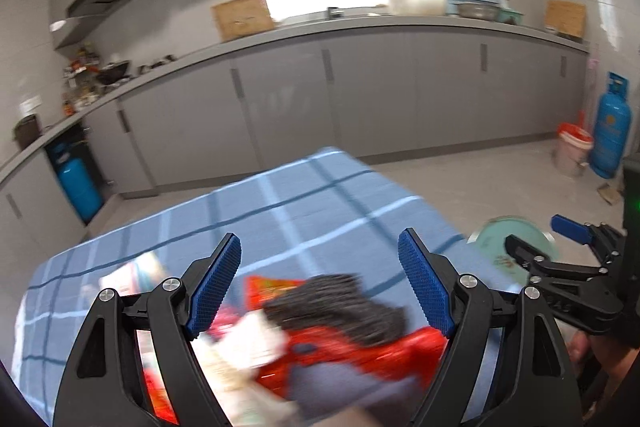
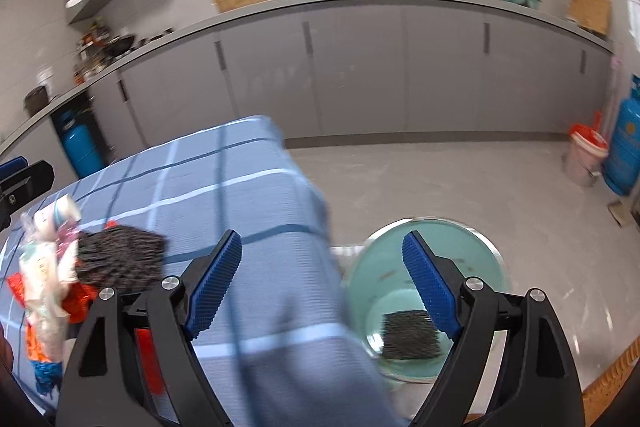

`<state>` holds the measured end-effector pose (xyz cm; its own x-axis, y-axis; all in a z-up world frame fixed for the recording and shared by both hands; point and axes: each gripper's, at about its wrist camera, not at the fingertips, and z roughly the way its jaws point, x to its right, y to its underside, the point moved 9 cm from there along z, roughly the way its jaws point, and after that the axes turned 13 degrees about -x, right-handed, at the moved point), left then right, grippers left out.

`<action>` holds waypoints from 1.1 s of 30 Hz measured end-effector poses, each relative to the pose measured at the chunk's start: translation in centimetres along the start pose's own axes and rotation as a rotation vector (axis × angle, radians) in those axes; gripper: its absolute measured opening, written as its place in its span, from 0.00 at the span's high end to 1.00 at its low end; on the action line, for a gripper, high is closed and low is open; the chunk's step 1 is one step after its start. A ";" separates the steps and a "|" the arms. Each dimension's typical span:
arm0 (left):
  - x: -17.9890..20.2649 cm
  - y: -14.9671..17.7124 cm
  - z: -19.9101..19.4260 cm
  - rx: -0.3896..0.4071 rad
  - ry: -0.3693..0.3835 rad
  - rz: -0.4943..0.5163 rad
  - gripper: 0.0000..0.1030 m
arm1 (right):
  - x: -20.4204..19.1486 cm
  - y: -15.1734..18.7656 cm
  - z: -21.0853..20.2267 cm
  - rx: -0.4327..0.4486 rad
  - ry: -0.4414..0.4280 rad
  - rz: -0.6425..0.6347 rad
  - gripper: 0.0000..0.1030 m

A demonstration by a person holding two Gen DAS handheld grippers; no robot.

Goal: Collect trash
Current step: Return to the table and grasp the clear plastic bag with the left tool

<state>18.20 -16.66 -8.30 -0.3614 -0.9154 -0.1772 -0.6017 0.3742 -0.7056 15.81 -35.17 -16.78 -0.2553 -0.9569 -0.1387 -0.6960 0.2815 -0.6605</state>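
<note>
A heap of trash lies on the blue checked tablecloth [image 1: 304, 195]: a dark patterned wrapper [image 1: 344, 303], a red wrapper [image 1: 384, 351] and pale packets [image 1: 244, 343]. My left gripper [image 1: 320, 287] hovers open over this heap, nothing between its pads. My right gripper [image 2: 322, 287] is open and empty above the table's right edge. A green bin [image 2: 376, 279] stands on the floor beside the table, with a dark patterned wrapper [image 2: 412, 337] lying in it. In the right wrist view the heap [image 2: 80, 267] sits at the left. The right gripper also shows at the far right [image 1: 560, 239] of the left wrist view.
Grey kitchen cabinets [image 1: 360, 99] run along the back wall. A blue gas cylinder [image 1: 610, 127] and a white bucket with a red rim [image 1: 572, 151] stand at the right. Another blue cylinder [image 1: 78, 183] sits under the left counter. Floor [image 2: 440, 179] lies between table and cabinets.
</note>
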 end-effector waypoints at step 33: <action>-26.5 6.5 11.2 -0.280 -0.100 -0.467 0.57 | -16.5 -1.6 3.3 -0.031 -0.070 -0.270 0.16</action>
<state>31.84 8.41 -15.88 0.0508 -0.9980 0.0371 -0.8532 -0.0627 -0.5178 23.36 -20.08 -15.91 -0.0113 -0.9999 -0.0122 -0.7527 0.0166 -0.6581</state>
